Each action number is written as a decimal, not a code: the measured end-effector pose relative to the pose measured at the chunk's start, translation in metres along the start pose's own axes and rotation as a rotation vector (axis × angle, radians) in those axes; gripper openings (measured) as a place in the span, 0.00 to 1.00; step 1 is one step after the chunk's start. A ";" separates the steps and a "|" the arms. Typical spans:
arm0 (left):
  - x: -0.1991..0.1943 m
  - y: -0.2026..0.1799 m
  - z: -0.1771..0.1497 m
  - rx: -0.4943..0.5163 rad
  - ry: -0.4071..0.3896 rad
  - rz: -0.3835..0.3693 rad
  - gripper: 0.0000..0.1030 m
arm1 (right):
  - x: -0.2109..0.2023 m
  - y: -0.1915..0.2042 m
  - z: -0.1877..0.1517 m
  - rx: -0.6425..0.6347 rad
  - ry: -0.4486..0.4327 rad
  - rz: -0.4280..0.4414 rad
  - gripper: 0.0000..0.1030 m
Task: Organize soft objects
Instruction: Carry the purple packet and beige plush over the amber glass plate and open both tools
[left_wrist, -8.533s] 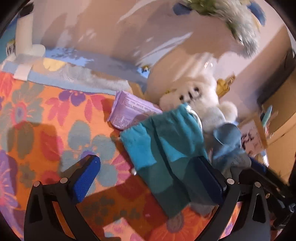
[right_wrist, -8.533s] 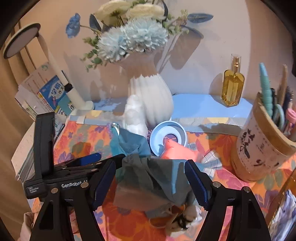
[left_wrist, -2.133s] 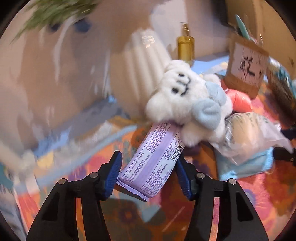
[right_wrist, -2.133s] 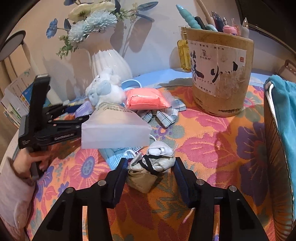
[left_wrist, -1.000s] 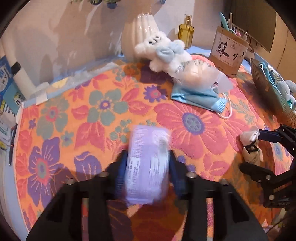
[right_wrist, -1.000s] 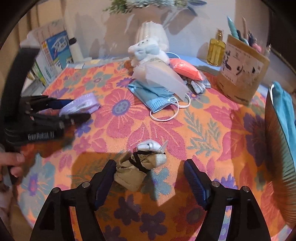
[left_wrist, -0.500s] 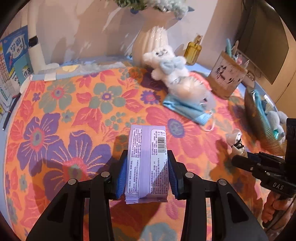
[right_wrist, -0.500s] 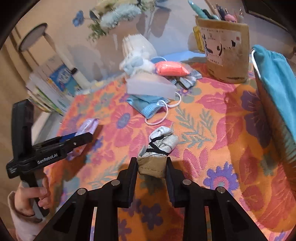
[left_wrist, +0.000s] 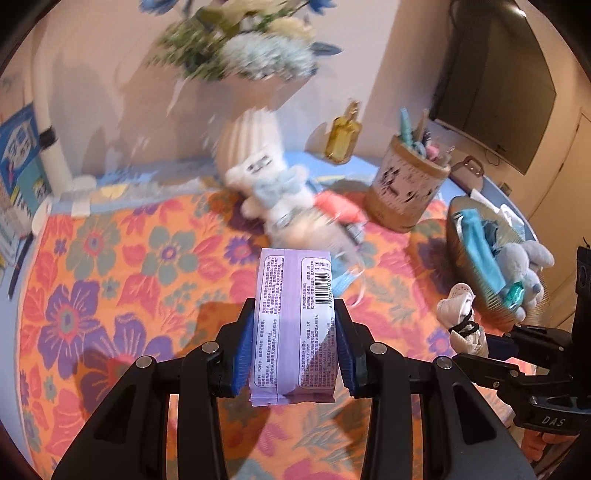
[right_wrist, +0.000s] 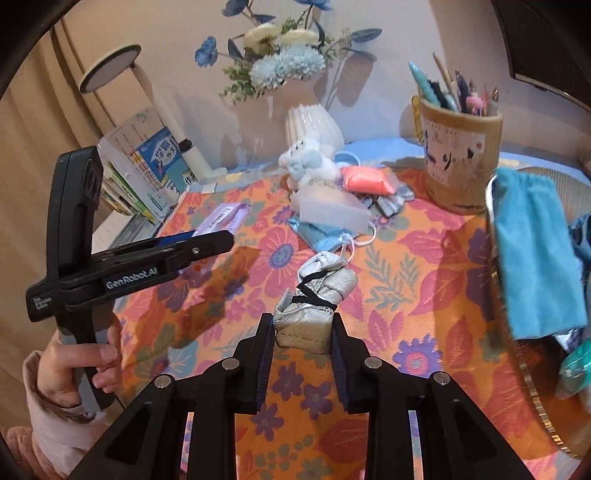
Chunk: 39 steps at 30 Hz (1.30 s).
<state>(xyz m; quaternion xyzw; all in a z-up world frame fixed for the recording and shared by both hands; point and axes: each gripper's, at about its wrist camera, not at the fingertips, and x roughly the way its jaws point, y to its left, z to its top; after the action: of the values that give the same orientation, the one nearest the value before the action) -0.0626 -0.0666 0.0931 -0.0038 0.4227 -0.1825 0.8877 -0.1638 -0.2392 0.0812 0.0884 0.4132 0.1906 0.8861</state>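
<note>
My left gripper (left_wrist: 294, 332) is shut on a purple tissue pack (left_wrist: 293, 325) and holds it above the floral cloth; the pack also shows in the right wrist view (right_wrist: 221, 216). My right gripper (right_wrist: 303, 332) is shut on a rolled beige sock bundle (right_wrist: 314, 299) tied with a black band, also seen in the left wrist view (left_wrist: 461, 321). A woven basket (left_wrist: 480, 295) at the right holds a teal cloth (right_wrist: 532, 254) and a grey plush (left_wrist: 524, 262). A white plush bear (right_wrist: 306, 162), a blue face mask (right_wrist: 325, 232) and a coral pack (right_wrist: 364, 179) lie near the vase.
A white vase of flowers (right_wrist: 314, 125) stands at the back. A pen holder (right_wrist: 461, 155) and a yellow bottle (left_wrist: 343, 136) stand at the back right. Books (right_wrist: 147, 173) and a lamp (right_wrist: 110, 70) are at the left. A clear pouch (right_wrist: 332, 212) lies on the mask.
Both grippers have lifted and moved toward the basket with their loads. The left wrist view has tilted up, so the vase and basket show larger.
</note>
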 end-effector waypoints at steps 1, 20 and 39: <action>-0.001 -0.005 0.003 0.009 -0.004 -0.006 0.35 | -0.005 -0.003 0.003 -0.001 -0.004 -0.007 0.27; 0.039 -0.207 0.056 0.300 -0.039 -0.268 0.35 | -0.107 -0.170 0.077 0.171 -0.150 -0.299 0.27; 0.088 -0.264 0.038 0.315 0.096 -0.411 0.76 | -0.101 -0.227 0.076 0.363 -0.088 -0.394 0.67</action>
<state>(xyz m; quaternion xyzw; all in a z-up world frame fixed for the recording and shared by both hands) -0.0678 -0.3475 0.0945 0.0576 0.4211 -0.4225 0.8006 -0.1046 -0.4877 0.1294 0.1716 0.4108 -0.0668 0.8930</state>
